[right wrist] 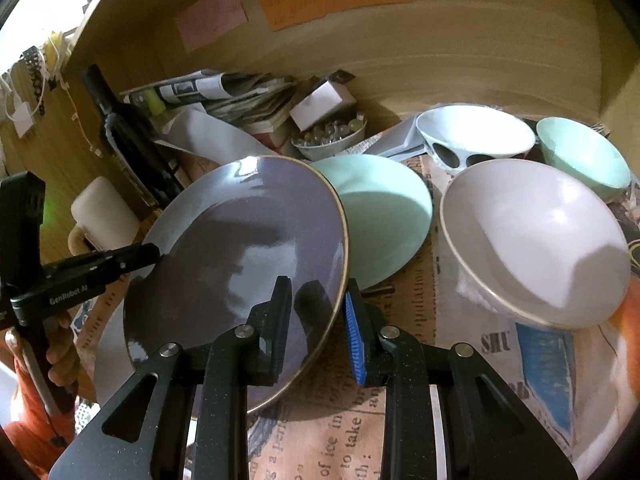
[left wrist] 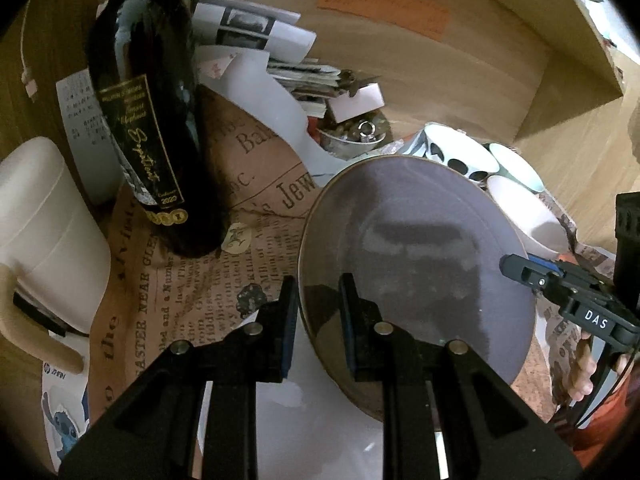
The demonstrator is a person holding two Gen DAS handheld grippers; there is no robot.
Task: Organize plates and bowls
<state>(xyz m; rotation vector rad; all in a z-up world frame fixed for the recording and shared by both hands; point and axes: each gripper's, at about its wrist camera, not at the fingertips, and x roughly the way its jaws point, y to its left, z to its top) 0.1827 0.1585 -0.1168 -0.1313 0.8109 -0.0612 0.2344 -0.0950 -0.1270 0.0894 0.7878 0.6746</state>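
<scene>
Left wrist view showed the left gripper (left wrist: 318, 320) clamped on the near rim of the purple plate (left wrist: 416, 248), while the right gripper (right wrist: 316, 320) pinched the opposite rim, so both held one plate tilted above the counter (right wrist: 320, 440), which was covered in newsprint-style paper. A white plate (left wrist: 312, 420) lay under it. A mint plate (right wrist: 384, 216) sat just behind; a pale bowl (right wrist: 536, 240), a spotted bowl (right wrist: 472, 140) and a mint bowl (right wrist: 580, 152) stood to its right.

Risk, as I judge it: each grip was a thin edge pinch on glazed ware, so uneven pull between the hands could let the plate slip and strike the mint plate or pale bowl. A swing leftward could clip the wine bottle (left wrist: 148, 120).

Readable writing: "DAS" on the right gripper's body, "GenRobot AI" on the left's, "2020" on the bottle label; its script name looked like "Spectral", though I cannot be sure. The paper showed "Jew" and "NEAR GLE".
</scene>
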